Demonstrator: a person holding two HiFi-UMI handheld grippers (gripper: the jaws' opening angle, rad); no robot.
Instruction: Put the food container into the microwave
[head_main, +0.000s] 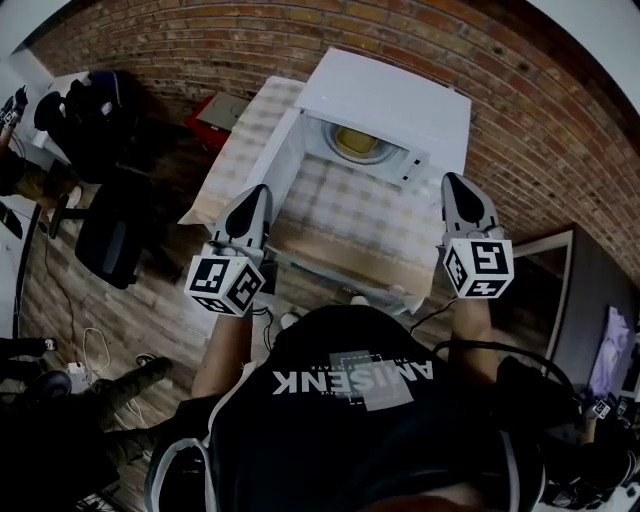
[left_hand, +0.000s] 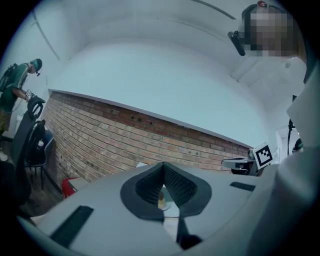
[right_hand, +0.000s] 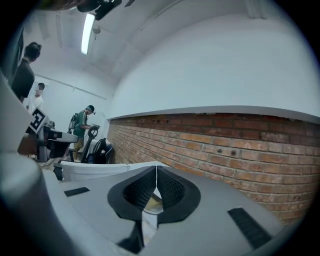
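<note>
Left gripper (head_main: 256, 203): jaws pressed together, nothing between them. Right gripper (head_main: 458, 190): jaws likewise closed on nothing. I hold both about level, well apart, by the near edge of the table (head_main: 345, 225), one toward each near corner. The food container (head_main: 356, 141) sits inside the microwave (head_main: 395, 100) at the table's far edge. The microwave door (head_main: 274, 160) stands open on the left.
</note>
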